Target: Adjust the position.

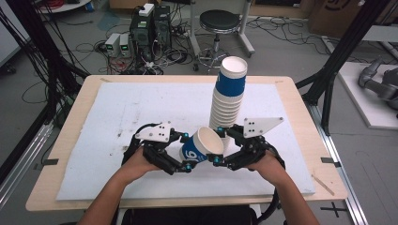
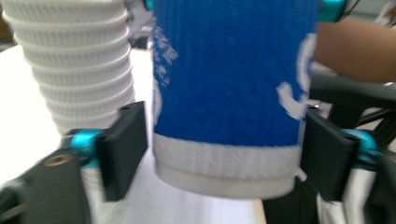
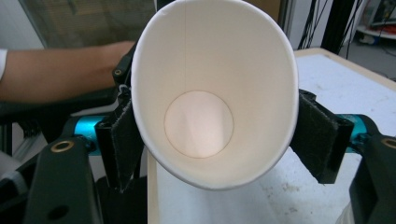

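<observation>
A single blue paper cup point(image 1: 202, 147) is being held tilted above the worktop point(image 1: 141, 112), just beside the cup stack point(image 1: 228, 96). The right gripper point(image 1: 220, 157) is squeezing its rim oval; the left gripper point(image 1: 187, 159) is flanking its base, contact uncertain. Judged: one cup separated, stack remaining.

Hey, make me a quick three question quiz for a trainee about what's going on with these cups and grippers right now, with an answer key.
1. True or false: the loose cup stands upright on the white board.
2. Which gripper's jaws press the loose cup near its open rim?
A. left gripper
B. right gripper
3. Fill in: the top cup of the cup stack is ____ in colour, with a white inside.

Key:
1. False; it is tilted in the air, held between the two grippers.
2. B; the right gripper view looks into its squeezed mouth.
3. Blue.
</observation>
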The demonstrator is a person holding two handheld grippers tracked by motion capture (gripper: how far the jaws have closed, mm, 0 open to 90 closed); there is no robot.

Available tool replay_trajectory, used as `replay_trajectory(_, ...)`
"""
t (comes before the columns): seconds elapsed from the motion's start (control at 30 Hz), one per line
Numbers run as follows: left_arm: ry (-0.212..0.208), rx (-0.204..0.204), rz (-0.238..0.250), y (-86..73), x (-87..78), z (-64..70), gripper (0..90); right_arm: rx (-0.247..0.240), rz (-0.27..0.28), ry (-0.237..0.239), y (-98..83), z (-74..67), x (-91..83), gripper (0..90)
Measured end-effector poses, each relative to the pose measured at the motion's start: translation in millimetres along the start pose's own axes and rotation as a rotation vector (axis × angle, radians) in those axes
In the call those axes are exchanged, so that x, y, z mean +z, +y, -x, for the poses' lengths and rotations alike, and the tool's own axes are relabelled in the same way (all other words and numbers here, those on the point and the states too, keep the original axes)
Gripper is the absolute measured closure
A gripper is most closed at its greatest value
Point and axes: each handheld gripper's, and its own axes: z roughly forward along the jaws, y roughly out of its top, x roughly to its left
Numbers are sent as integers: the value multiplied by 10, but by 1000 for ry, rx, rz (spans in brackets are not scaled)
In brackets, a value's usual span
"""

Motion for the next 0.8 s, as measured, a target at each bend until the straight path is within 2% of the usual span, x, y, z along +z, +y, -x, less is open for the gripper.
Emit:
replay_trajectory(0.07, -5, 19, -31, 12, 19, 8, 220, -18, -24, -2, 11, 1, 10, 254)
replay_trajectory(0.1, -17, 29, -40, 12, 27, 13, 275, -21, -30, -7, 18, -2, 16, 254)
replay_trajectory(0.2, -20, 25, -23, 7, 51, 8, 299, -21, -15, -16, 26, -18, 28, 231)
replay_trajectory(0.27, -28, 5, 22, -2, 46, -1, 299, -2, 39, -27, 12, -23, 36, 194)
replay_trajectory(0.37, -34, -38, 90, -32, 2, -24, 303, 67, 129, -31, -9, -8, -3, 190)
replay_trajectory(0.43, -35, -41, 113, -47, -37, -27, 303, 86, 170, -3, -19, 18, -58, 175)
replay_trajectory(0.5, -35, -42, 119, -52, -54, -24, 303, 69, 154, -28, -13, 16, -92, 175)
replay_trajectory(0.6, -42, -37, 120, -48, -37, -21, 301, 45, 108, -17, -14, -5, -53, 175)
replay_trajectory(0.67, -44, -26, 94, -44, 6, -8, 300, 32, 80, -20, -15, -16, -1, 177)
replay_trajectory(0.73, -37, -23, 70, -48, 44, -2, 300, 20, 70, -9, -11, -14, 36, 226)
replay_trajectory(0.8, -8, -17, 44, -49, 55, 7, 295, 1, 54, -22, -2, -16, 50, 251)
